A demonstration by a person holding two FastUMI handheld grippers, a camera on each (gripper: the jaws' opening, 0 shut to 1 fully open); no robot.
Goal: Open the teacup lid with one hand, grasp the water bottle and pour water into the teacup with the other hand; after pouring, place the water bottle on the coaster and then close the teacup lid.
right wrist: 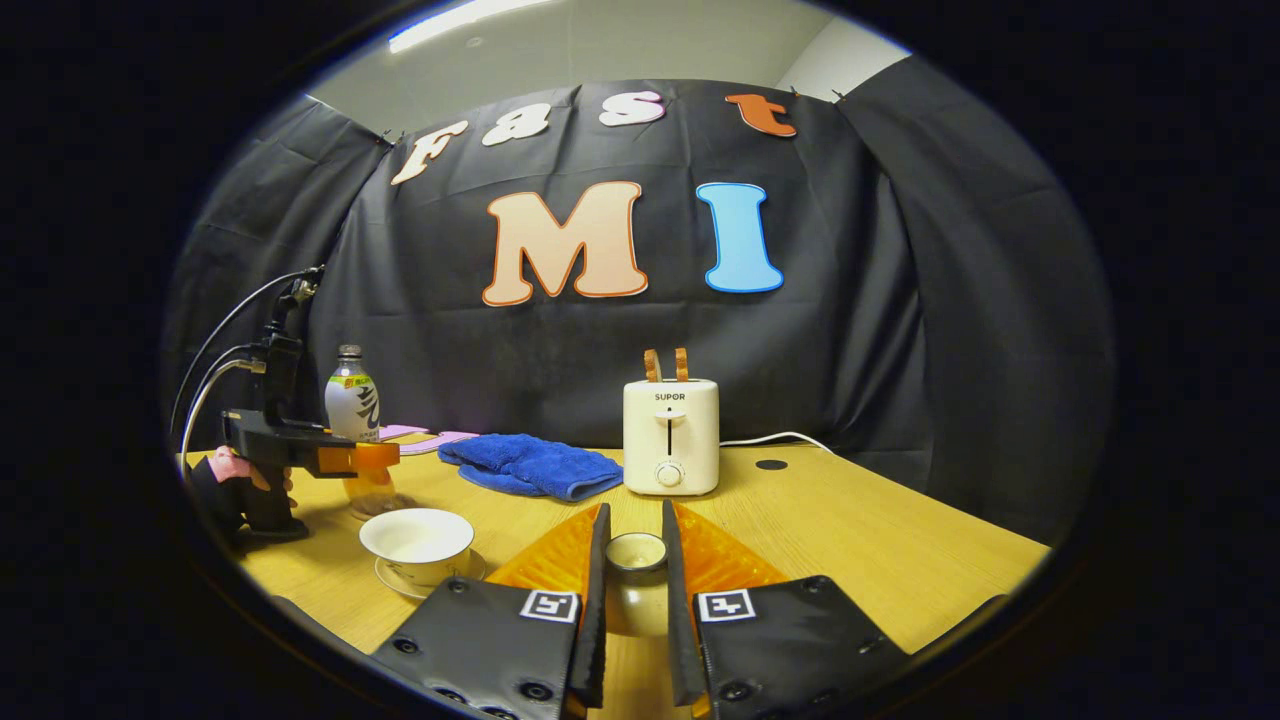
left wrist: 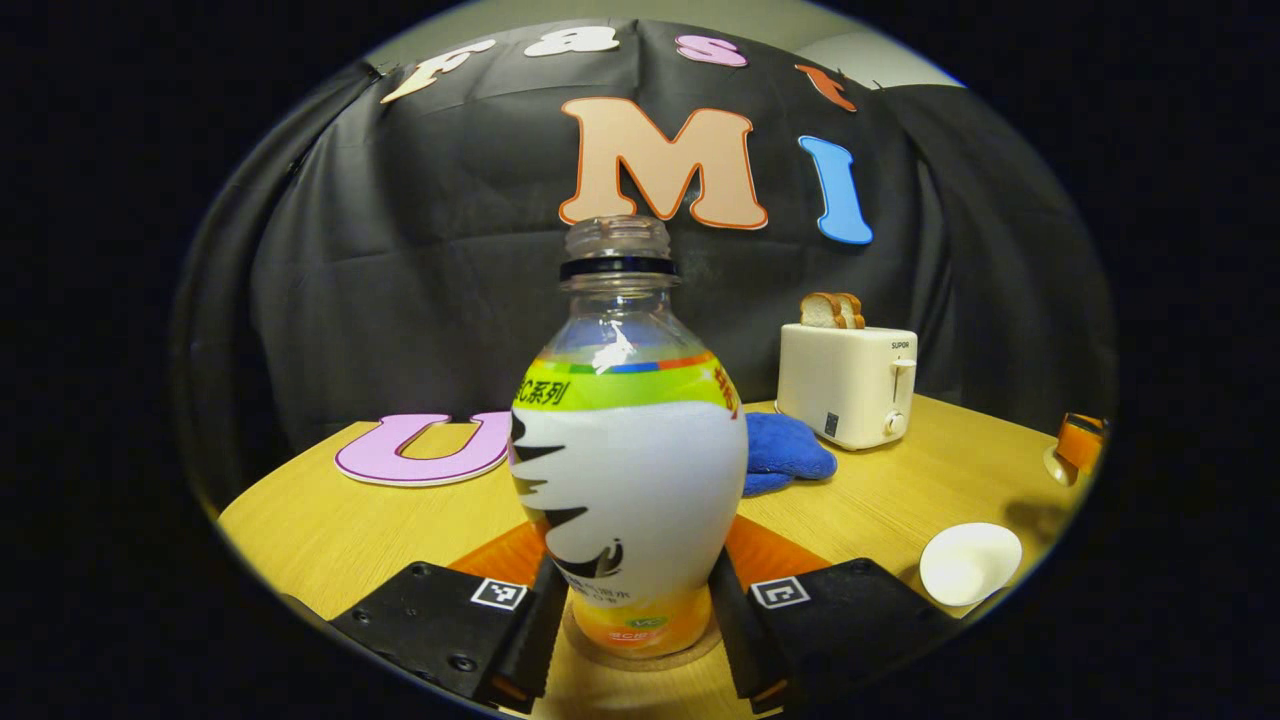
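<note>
Black cloth backs a wooden table (right wrist: 880,520) on which a toaster (right wrist: 670,436) and a blue cloth (right wrist: 535,465) are set toward the rear. In the left gripper view the bottle (left wrist: 628,470) is seen upright and uncapped on a round coaster (left wrist: 690,650), with the left gripper (left wrist: 632,620) around its base; the fingers lie close against both sides, but whether they press or stand just clear cannot be told. By that placing, the pour is judged done and the bottle put down. In the right gripper view the lid (right wrist: 636,556) is held by its knob between the narrowed fingers of the right gripper (right wrist: 636,600), kept off to the side so the cup mouth stays free. The cup (right wrist: 417,538) is seen open on its saucer (right wrist: 400,580), near the table's front edge and just beside the bottle. Bare table is left between lid and cup, so a path for closing is judged open, though the left gripper stands near the cup.
</note>
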